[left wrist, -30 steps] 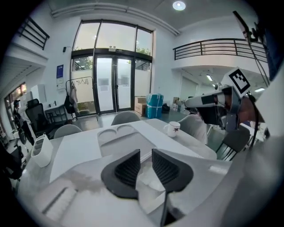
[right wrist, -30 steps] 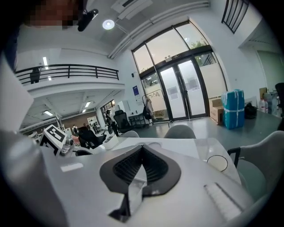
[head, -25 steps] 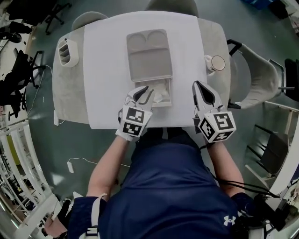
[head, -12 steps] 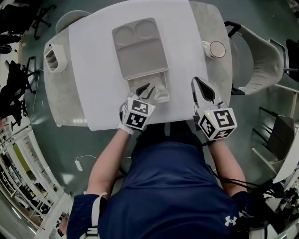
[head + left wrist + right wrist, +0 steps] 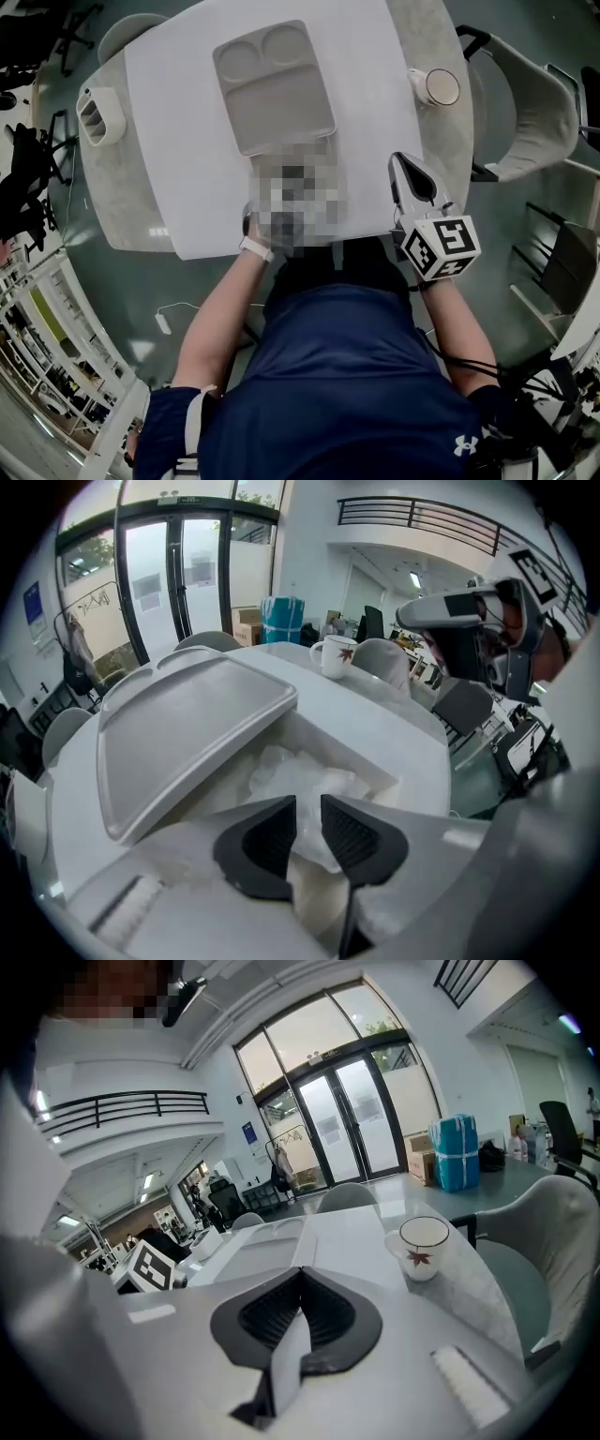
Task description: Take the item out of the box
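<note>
Head view looks steeply down at the table (image 5: 178, 141); gripper views skim it closely, sharing box (image 5: 272, 84) (image 5: 187, 733) (image 5: 273, 1246) and mug (image 5: 439, 87) (image 5: 333, 655) (image 5: 422, 1246).

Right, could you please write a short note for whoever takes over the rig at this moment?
Left gripper: open, tips down in the box, with the plastic-wrapped item just beyond them, not gripped.
Right gripper: shut, empty, over the near edge of the table.
Done: the lid is up.
Left: close on the item and lift it out.
</note>
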The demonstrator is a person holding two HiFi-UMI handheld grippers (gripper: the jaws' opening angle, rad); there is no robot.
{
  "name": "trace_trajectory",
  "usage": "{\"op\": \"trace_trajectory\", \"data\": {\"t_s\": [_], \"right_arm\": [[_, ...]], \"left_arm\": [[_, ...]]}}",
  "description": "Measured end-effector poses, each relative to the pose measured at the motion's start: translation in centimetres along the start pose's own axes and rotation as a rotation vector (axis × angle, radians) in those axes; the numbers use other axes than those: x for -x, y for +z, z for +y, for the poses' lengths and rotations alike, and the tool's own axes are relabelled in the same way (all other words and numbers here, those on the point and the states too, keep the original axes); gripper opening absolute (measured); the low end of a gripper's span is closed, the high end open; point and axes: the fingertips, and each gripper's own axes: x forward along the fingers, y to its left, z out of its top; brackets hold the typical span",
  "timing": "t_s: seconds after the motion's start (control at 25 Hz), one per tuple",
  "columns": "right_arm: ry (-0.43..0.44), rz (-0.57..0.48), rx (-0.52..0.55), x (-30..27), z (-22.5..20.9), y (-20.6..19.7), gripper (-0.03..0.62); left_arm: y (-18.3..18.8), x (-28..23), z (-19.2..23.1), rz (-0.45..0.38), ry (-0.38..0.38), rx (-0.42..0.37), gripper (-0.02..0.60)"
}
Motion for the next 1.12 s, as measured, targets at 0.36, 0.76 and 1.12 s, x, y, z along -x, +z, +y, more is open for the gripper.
{"op": "trace_trajectory", "data": {"t_s": [0.36,0.76,1.12], "right_arm": [[0.0,-0.005,0.002,0.3,-0.3,0.2,0.003],[0.009,-0.011,0.014,1.1,0.1,0.6,0.003],[0.046,-0.035,0.061,2.0,2.1,2.3,0.003]], "left_arm": [[-0.4,-1.0,0.2,0.052,-0.015,0.004,0.029],[1.0,0.9,0.3,-0.004,0.001,-0.017,0.009],[2.4,4.6,-0.2,-0.103,0.014,0.002,0.009]]}}
